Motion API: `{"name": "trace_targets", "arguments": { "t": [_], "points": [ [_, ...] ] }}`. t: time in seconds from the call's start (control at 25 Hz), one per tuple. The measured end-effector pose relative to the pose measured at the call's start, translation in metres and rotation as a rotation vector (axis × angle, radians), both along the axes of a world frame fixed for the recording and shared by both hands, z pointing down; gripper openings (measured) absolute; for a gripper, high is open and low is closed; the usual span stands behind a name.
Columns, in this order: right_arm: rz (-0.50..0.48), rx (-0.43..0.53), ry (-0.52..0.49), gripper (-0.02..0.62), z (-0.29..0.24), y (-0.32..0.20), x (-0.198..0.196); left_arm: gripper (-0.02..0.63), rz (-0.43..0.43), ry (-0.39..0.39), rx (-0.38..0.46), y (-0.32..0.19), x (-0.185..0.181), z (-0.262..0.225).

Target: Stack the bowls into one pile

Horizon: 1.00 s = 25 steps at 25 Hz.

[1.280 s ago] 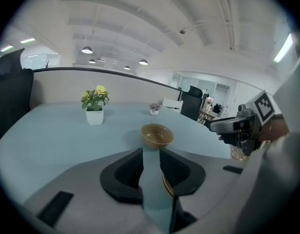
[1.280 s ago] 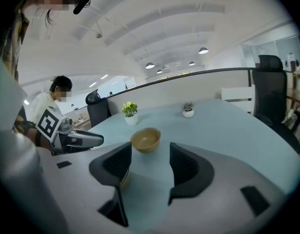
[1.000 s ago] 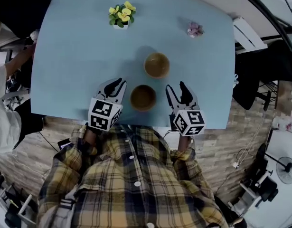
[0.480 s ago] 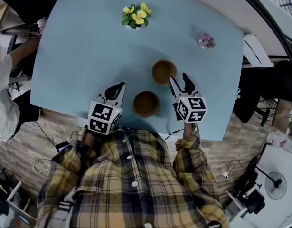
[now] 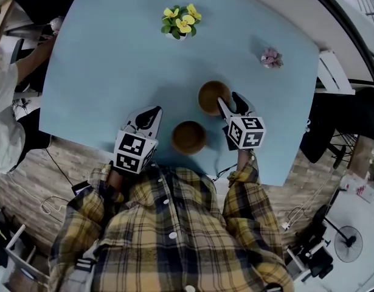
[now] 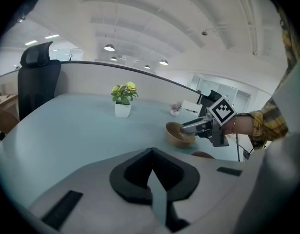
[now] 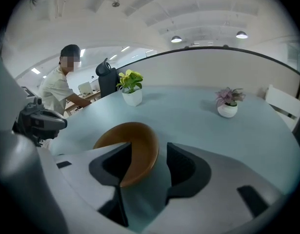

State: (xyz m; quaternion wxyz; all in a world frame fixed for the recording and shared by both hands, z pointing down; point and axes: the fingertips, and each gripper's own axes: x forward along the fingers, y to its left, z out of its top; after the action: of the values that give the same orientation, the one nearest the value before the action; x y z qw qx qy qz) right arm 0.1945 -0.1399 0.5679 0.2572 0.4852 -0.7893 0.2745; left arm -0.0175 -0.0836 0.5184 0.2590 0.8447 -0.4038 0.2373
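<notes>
Your right gripper (image 7: 149, 152) has its jaws apart, straddling the right-hand rim of the far bowl (image 7: 137, 140). The left jaw sits over the brown bowl's hollow, the right jaw is outside its wall, and the gap is wider than the rim, so nothing is pinched. That bowl stands upright on the light blue table (image 5: 107, 72).

In the head view the near bowl (image 5: 188, 137) stands at 7 o'clock from the far one, close by but apart from it, also upright and near your edge of the table. The two bowls are not yet stacked.

Your left gripper (image 6: 150, 152) has its jaws pressed together with nothing between them. It sits at 10 o'clock from the near bowl, just beside it and not touching.

Farther out, a yellow-flowered plant (image 5: 182, 22) in a white pot stands at 11 o'clock from the far bowl, and a small pink-flowered plant (image 5: 271, 58) at 2 o'clock, both well apart from the bowls. A person (image 7: 59, 89) in a white shirt sits at the table's 9 o'clock edge, with a black office chair (image 6: 40, 82) nearby.
</notes>
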Motion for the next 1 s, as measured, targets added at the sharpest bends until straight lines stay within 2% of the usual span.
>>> {"name": "trace_targets", "arguments": {
  "t": [0.56, 0.72, 0.88, 1.0],
  "points": [
    [-0.011, -0.035, -0.024, 0.209, 0.012, -0.014, -0.006, -0.009, -0.013, 0.001, -0.007, -0.004, -0.004, 0.004],
    [-0.005, -0.025, -0.011, 0.143, 0.013, -0.015, -0.004, -0.009, -0.015, 0.0, -0.007, -0.004, -0.004, 0.004],
    [0.035, 0.003, -0.031, 0.042, 0.011, -0.02, 0.0, -0.009, -0.017, 0.0, -0.008, -0.003, -0.006, 0.005],
    [0.078, 0.022, -0.086, 0.031, 0.007, -0.023, 0.002, -0.009, -0.017, 0.001, -0.008, -0.003, -0.007, 0.005]
  ]
}}
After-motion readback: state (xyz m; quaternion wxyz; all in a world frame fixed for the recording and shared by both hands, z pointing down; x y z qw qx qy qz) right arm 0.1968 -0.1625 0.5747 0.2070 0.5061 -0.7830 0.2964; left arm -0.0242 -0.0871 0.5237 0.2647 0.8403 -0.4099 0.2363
